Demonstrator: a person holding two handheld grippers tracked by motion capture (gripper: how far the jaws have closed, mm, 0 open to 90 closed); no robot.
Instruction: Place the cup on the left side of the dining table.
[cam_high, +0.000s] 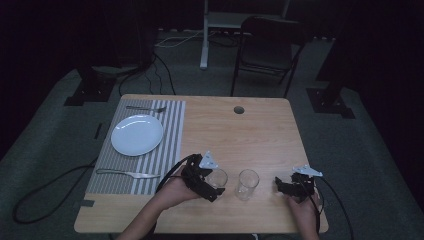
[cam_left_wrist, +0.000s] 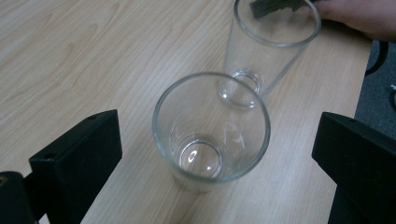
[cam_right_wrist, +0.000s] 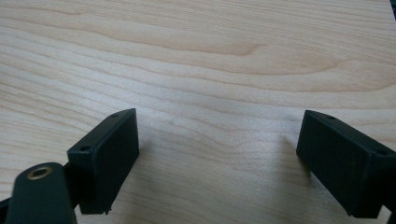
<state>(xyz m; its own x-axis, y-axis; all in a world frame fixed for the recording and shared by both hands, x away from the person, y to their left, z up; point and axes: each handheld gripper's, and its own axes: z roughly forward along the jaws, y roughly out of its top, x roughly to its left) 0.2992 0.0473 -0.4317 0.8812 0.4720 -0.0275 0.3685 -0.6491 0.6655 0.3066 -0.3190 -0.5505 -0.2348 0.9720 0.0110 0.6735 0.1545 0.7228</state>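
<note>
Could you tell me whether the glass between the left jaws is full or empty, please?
Empty: the near glass stands upright, its bare base showing through clear walls.

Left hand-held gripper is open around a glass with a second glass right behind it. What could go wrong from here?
1. The near glass sits between the open jaws of the left hand-held gripper, untouched; an off-centre close could tip it.
2. The second glass stands just beyond; pushing forward could knock it.
3. Both stand near the table's front edge, so a toppled glass might roll off.
</note>
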